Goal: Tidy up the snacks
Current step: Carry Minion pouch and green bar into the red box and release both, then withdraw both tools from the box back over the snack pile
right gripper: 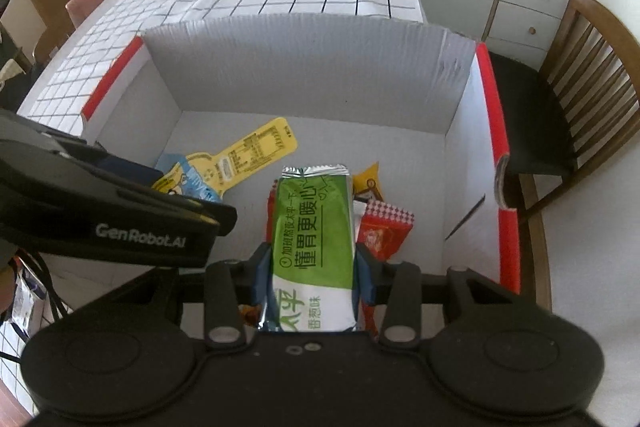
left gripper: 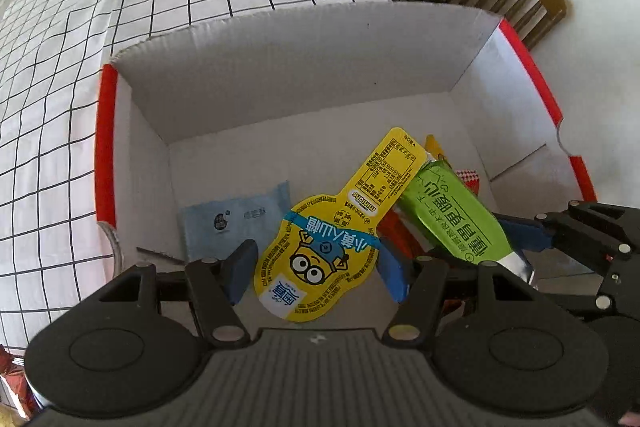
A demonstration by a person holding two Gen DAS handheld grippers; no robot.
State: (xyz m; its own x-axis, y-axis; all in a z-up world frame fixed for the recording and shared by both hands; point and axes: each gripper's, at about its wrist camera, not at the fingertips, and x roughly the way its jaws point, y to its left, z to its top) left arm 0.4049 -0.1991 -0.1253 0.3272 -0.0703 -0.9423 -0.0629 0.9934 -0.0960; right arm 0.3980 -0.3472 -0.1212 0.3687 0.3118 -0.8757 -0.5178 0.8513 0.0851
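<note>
A big table with a white cloth (left gripper: 120,27) marked in black squares fills most of the room. On it sits a large white box (right gripper: 304,75) with red edges, open at the top. A wooden chair (right gripper: 592,99) stands beside the table.

Both grippers point down into the box. The left gripper (left gripper: 316,267) has its jaws around a yellow snack pack (left gripper: 320,247) with a cartoon face with goggles on it. The blue pads sit on both sides of the wide part of the pack. The pack looks held, but I cannot be sure the left pad presses on it. The long yellow tab of the pack points away toward the far wall of the box.

The right gripper (right gripper: 312,271) has its jaws closed on a green and white snack bag (right gripper: 312,235). The pads press on both of its long sides, and its silver end points into the box.

On the box floor lies a flat light blue packet (left gripper: 236,219), near the left wall. A red snack bag (right gripper: 380,231) and a small yellow packet (right gripper: 370,181) lie just beside the green bag, on its right.
</note>
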